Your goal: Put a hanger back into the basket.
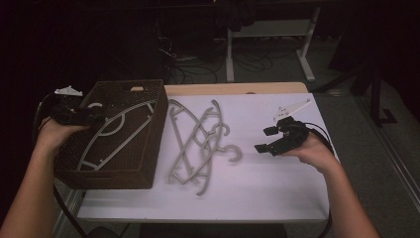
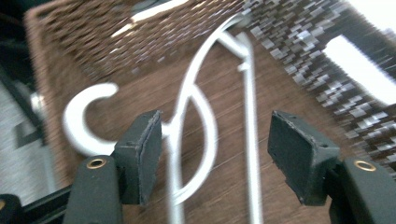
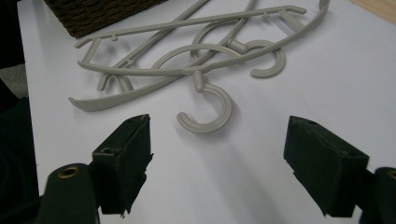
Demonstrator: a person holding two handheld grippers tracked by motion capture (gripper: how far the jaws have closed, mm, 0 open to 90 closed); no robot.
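Over the basket (image 1: 151,134) at the counter's left edge, left gripper (image 2: 215,156) gapes, hanger (image 2: 187,140) loose between. Right gripper (image 3: 217,163) open, empty. Pile (image 1: 203,141): light, stiff, slick plastic, tangle-prone; grab the hook neck.

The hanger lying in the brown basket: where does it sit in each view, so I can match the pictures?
High view: the hanger in the basket lies left of centre on the basket's floor, hook toward the left gripper.
Left gripper view: it runs up the middle, its hook at left, between open jaws.
Right gripper view: not in it.
Shared landmark: the woven brown basket, a corner of it at top left in the right gripper view.
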